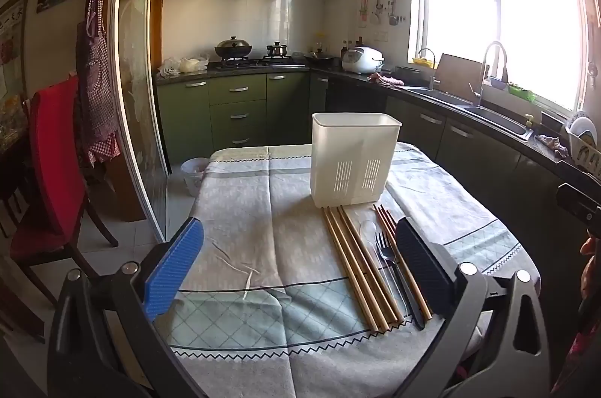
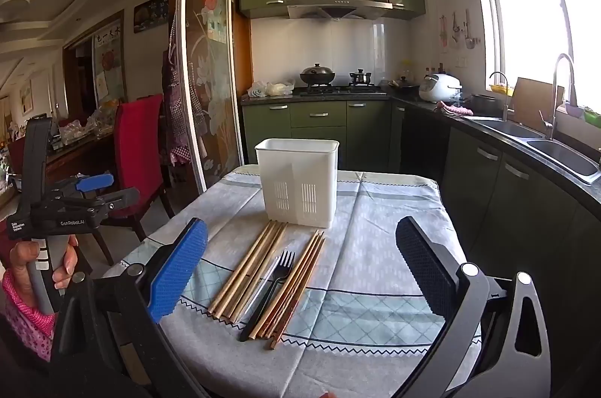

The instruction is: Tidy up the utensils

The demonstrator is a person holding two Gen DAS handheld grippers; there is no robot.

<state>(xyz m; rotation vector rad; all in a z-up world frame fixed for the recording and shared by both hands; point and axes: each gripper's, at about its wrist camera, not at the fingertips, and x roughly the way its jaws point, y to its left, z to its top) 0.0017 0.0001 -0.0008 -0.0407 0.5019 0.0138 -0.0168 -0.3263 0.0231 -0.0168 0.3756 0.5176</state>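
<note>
A white slotted utensil holder (image 1: 353, 161) (image 2: 298, 182) stands upright on the table. In front of it lie pale bamboo chopsticks (image 1: 357, 266) (image 2: 248, 272), a clear plastic spoon (image 1: 370, 236) (image 2: 263, 281), a black fork (image 1: 390, 266) (image 2: 276, 279) and darker brown chopsticks (image 1: 402, 262) (image 2: 296, 289), side by side. My left gripper (image 1: 298, 266) is open and empty above the near table, with the utensils by its right finger. My right gripper (image 2: 300, 270) is open and empty, with the utensils lying between its fingers. The left gripper also shows in the right wrist view (image 2: 94, 189).
The table carries a grey-green checked cloth (image 1: 255, 210) (image 2: 375, 247). A red chair (image 1: 52, 165) (image 2: 139, 142) stands to the left by a sliding glass door (image 1: 139, 78). Green kitchen cabinets, stove and a sink counter (image 2: 544, 142) lie behind and to the right.
</note>
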